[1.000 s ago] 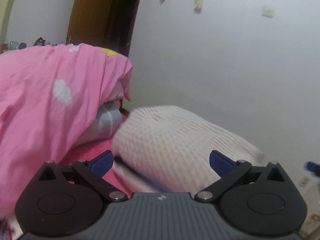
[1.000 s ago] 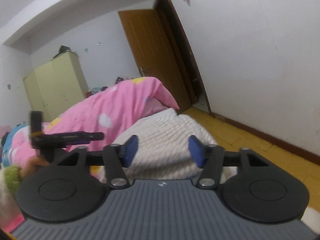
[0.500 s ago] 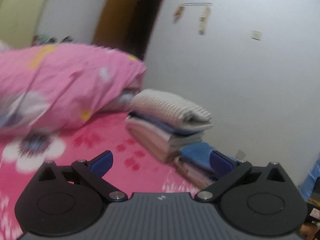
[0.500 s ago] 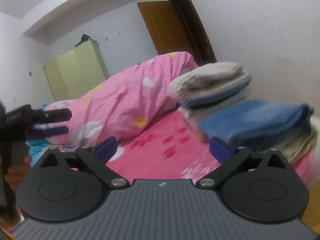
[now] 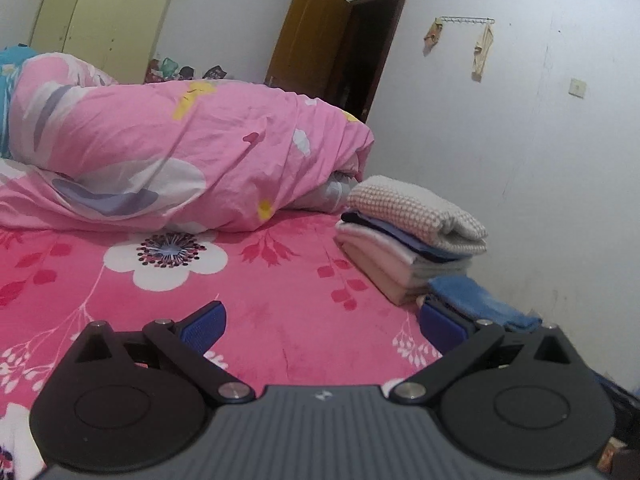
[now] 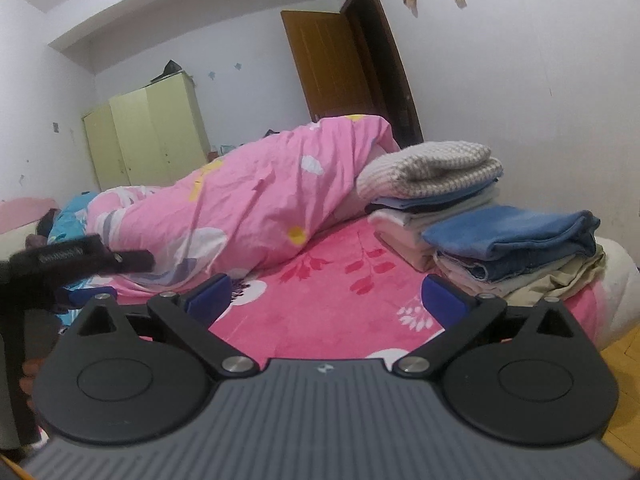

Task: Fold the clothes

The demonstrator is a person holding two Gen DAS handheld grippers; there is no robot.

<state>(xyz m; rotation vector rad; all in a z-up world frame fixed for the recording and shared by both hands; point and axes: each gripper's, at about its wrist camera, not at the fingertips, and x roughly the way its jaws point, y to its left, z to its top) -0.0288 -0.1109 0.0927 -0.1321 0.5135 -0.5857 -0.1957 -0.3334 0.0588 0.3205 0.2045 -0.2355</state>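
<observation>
Both hand-held grippers, left (image 5: 322, 330) and right (image 6: 326, 300), gape empty over the bed (image 5: 280, 312); right jaws just opened, nothing between. Sweater (image 6: 432, 172) tops the stack (image 6: 416, 220), apparently placed. Next: find another unfolded garment; none visible.

My right gripper (image 6: 326, 298) hangs over the pink flowered bedsheet (image 6: 320, 320), its jaws spread wide after just opening, nothing between the blue pads (image 6: 210, 292). To the right sit two stacks of folded clothes: a cream knitted sweater (image 6: 432, 172) tops the farther one, a blue towel (image 6: 512, 232) the nearer. A rumpled pink quilt (image 6: 240, 204) lies behind. My left gripper (image 6: 80, 260) shows blurred at the left edge.
</observation>
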